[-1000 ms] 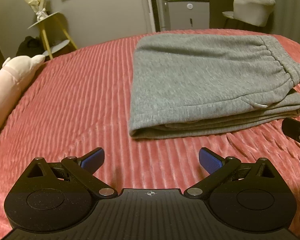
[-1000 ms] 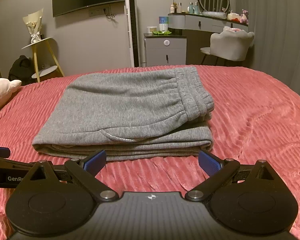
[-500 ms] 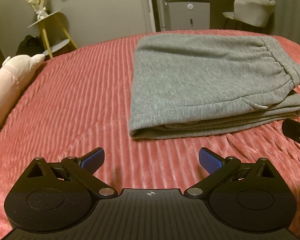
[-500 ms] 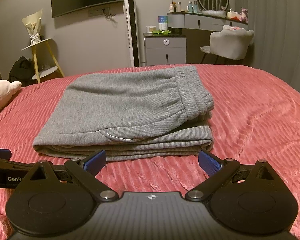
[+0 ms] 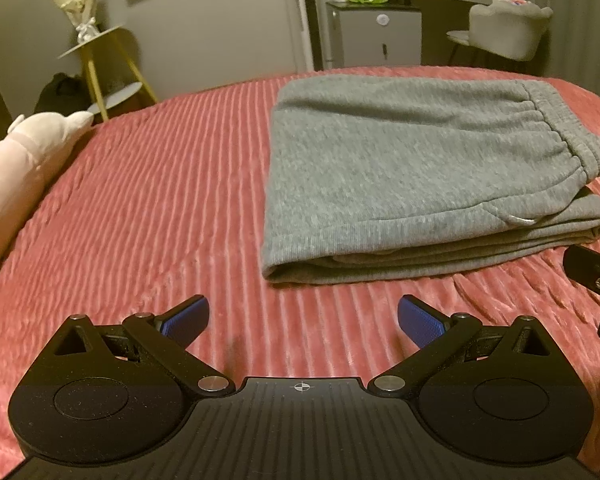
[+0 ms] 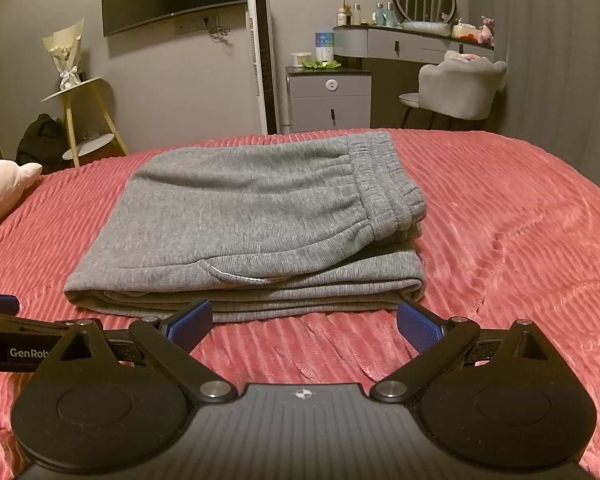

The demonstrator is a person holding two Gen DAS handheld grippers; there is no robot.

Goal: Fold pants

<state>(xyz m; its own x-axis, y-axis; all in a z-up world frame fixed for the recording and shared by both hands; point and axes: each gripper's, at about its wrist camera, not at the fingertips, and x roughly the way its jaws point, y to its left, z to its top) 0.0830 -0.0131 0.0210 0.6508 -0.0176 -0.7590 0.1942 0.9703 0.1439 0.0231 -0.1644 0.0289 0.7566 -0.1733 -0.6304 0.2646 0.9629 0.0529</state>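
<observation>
On the left, a plush toy (image 5: 18,168) lies at the bed's edge, well apart from everything else. The left gripper (image 5: 303,316) hovers over bare bedspread (image 5: 148,200), jaws spread wide and holding nothing; the near-left corner of the pants (image 5: 412,168) is just beyond it. The right gripper (image 6: 305,322) is likewise spread and empty, hanging just short of the near edge of the pants (image 6: 260,216).

The pants sit mid-bed as a flat grey stack of several layers. Their long axis runs left to right: the fold is at the left end, and the waistband (image 6: 384,184) is at the right end, running near to far.

Judging by the tidy stack, the folding looks nearly or wholly done. The main risk is disturbing it. A finger dragged across the near edge could catch the pocket opening (image 6: 236,276) or peel back the top layer. A pinch that takes only the upper layers would let the lower ones sag and slide out, since thick fleece springs open. The ribbed bedspread could also bunch under a push.
</observation>
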